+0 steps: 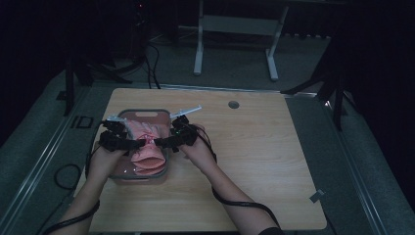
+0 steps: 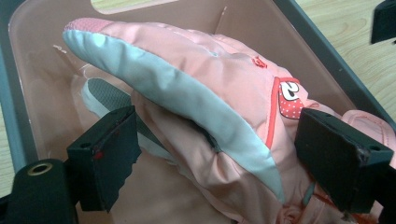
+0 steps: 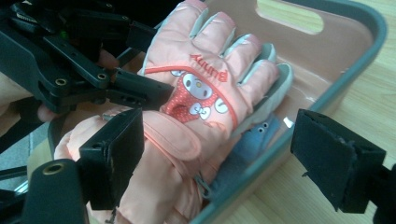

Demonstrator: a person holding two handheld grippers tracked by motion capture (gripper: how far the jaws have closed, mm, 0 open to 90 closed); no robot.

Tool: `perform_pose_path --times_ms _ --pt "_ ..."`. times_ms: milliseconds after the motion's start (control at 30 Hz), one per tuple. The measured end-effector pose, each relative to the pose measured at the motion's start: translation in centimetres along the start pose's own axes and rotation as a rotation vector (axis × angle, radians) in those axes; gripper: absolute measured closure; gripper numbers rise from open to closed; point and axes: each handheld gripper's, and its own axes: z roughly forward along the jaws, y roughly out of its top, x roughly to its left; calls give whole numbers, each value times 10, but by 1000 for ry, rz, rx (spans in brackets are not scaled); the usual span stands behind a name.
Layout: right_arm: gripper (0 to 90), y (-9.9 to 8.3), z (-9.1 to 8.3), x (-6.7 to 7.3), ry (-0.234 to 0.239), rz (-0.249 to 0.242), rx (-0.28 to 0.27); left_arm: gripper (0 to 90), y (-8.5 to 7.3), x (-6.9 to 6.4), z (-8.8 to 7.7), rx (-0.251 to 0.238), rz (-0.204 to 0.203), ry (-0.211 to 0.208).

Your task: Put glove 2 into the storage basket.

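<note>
A pink winter glove (image 1: 149, 154) with a cartoon patch lies in a pink tray with a grey rim (image 1: 142, 111) at the table's left. My left gripper (image 1: 141, 143) comes in from the tray's left, open. In its own view the glove (image 2: 201, 84) lies between the wide jaws of that left gripper (image 2: 222, 158), inside the tray (image 2: 42, 70). My right gripper (image 1: 159, 142) faces it from the right, open. In the right gripper view, one jaw of the right gripper (image 3: 224, 158) is over the glove's (image 3: 201, 93) cuff and the other is outside the tray's rim (image 3: 345, 56). Grey fabric shows beneath the glove.
The wooden table (image 1: 254, 156) stretches to the right of the tray, with a round cable hole (image 1: 233, 104) near its far edge. A white desk frame (image 1: 198, 49) stands on the floor beyond. Cables trail from both grippers along the forearms.
</note>
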Motion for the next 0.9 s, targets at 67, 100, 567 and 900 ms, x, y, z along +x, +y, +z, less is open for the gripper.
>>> perform_pose_path --times_ms 67,100,567,900 --pt "173 -1 -3 -1 3 3 -3 143 0 1 -1 -2 4 9" --pt "173 -1 -4 -1 2 3 -3 143 0 2 -2 -7 3 12" --pt "172 -8 -20 -10 11 29 -25 101 2 -1 -21 -78 16 26" --pt "172 -15 -26 -15 15 35 -26 101 7 -44 -21 -102 121 -53"
